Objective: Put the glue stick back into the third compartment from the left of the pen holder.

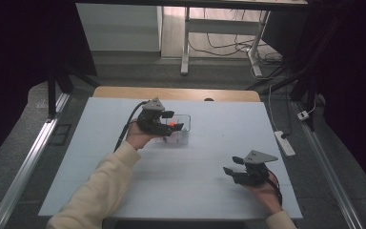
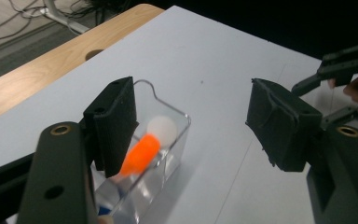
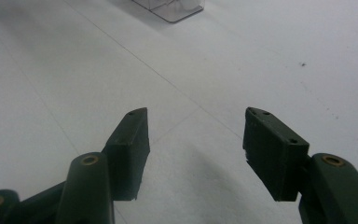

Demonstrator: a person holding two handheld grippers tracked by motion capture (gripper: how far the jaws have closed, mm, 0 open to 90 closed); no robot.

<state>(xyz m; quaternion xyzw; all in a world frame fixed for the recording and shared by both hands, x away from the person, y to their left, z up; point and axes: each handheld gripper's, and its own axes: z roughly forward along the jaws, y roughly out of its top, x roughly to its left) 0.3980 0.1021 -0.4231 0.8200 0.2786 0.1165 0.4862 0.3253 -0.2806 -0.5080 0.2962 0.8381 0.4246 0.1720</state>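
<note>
High view. A clear plastic box is seen standing on the white table, past its middle. An orange piece is seen inside it. The left gripper is held over the box, jaws apart, one at the box's far side and one above its near rim; nothing is clamped. The right gripper is held low near the table's right front, well apart from the box, jaws apart and empty. A wooden strip borders the far edge; grey floor, desk legs and cables lie beyond.

Left gripper view. An orange piece and a white ball are seen inside the box, touching each other. The box lies at the left jaw, partly behind it; the gap between the jaws is over bare table.

Right gripper view. The jaws are parted over bare table; a corner of the box is seen far ahead.
</note>
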